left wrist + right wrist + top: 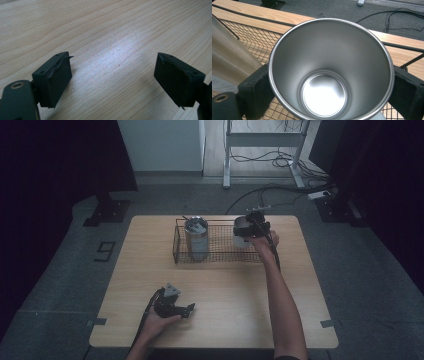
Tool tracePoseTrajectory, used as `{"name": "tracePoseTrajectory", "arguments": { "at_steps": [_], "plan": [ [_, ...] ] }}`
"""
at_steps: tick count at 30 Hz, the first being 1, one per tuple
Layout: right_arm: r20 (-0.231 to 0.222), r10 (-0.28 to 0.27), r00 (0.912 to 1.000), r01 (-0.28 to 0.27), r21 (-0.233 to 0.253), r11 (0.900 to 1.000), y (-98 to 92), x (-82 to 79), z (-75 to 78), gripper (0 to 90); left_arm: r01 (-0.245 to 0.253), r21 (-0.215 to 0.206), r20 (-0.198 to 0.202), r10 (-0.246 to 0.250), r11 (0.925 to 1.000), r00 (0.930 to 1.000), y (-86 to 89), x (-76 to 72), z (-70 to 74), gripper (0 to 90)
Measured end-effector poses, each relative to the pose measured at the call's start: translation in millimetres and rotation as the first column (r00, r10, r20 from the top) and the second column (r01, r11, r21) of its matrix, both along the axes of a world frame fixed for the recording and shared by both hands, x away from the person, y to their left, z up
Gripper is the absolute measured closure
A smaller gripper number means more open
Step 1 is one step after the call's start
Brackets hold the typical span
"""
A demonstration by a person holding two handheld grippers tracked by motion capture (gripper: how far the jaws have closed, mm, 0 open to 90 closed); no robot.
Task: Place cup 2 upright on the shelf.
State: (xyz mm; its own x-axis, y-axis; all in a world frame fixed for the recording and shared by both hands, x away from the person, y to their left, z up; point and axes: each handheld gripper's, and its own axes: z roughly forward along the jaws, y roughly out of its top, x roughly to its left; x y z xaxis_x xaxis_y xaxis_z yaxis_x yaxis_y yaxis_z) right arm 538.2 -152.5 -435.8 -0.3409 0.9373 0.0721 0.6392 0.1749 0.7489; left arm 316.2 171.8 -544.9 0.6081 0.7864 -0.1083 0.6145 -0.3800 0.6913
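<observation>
Pale wooden table [220,285] on grey carpet; wire basket [216,254] at its far edge. Steel cup [329,72]: empty, rigid, light, slick-walled, best taken across the body below the rim; held over the basket's right end. Right gripper [329,87]: clamped on the cup. Left gripper [117,82]: wide, empty, near-left.

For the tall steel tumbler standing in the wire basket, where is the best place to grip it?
Probably the upper wall of the tall steel tumbler, coming from above: it stands upright, and the wire basket screens its lower part from the sides.
</observation>
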Motion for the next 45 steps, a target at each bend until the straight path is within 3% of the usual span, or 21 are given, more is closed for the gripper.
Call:
{"name": "tracePoseTrajectory", "arguments": {
  "at_steps": [16,33,45],
  "plan": [
    [-0.041,-0.002,0.9991,0.001,-0.040,0.999,1.9,8.0,-21.2,6.6,0.002,-0.001,0.003,-0.002,1.0000,1.0000,0.6,0.0,-0.3,14.3],
    [-0.097,0.006,0.9953,-0.018,-0.119,0.993,6.9,8.9,-33.6,6.6,0.000,0.010,0.012,0.000,1.0000,0.9999,0.2,-0.4,-0.8,14.4],
    [-0.098,0.002,0.9951,-0.012,-0.102,0.995,4.3,1.4,-37.3,3.8,-0.001,0.015,0.016,0.001,0.9999,0.9999,-0.4,-0.7,-1.0,14.3]
  ]
}}
